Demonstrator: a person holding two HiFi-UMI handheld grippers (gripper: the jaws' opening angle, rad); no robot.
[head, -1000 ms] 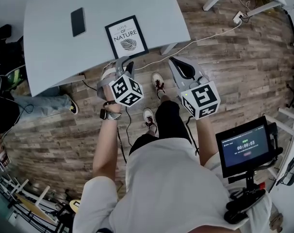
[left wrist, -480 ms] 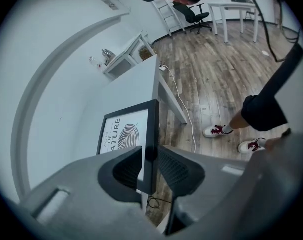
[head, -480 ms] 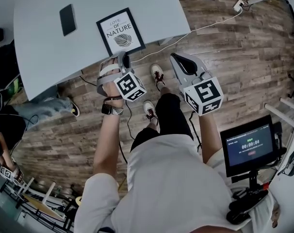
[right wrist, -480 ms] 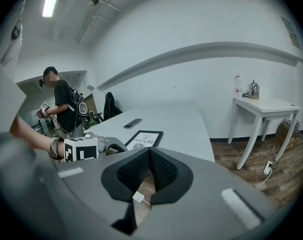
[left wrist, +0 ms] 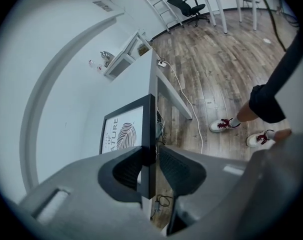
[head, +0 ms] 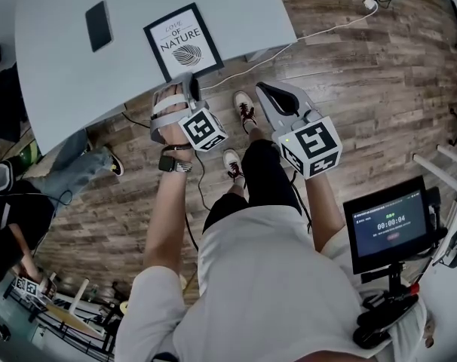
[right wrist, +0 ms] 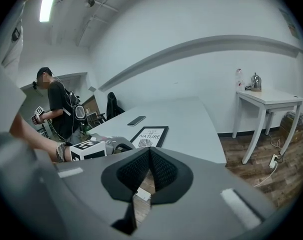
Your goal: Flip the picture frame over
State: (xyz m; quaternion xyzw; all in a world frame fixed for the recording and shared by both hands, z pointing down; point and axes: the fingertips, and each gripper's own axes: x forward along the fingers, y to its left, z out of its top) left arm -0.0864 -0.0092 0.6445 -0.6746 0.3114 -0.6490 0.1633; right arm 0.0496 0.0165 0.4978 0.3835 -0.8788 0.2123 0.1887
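Grey table point(head: 236, 6) carries phone point(head: 99, 26) left of picture frame point(head: 182, 41); left gripper point(left wrist: 150, 153) opening around its near edge; right gripper point(right wrist: 149, 156) closed, empty.

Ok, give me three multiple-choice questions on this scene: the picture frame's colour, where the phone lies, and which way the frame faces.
1. The rectangular picture frame has a border that is: A white; B red; C black.
2. The black slab phone lies: A on the grey table, apart from the frame; B under the frame; C on top of the frame.
3. The frame lies: A print down; B print up; C upright.
Answers: C, black edging rings the white print; A, bare tabletop shows between them; B, the leaf print shows from above.
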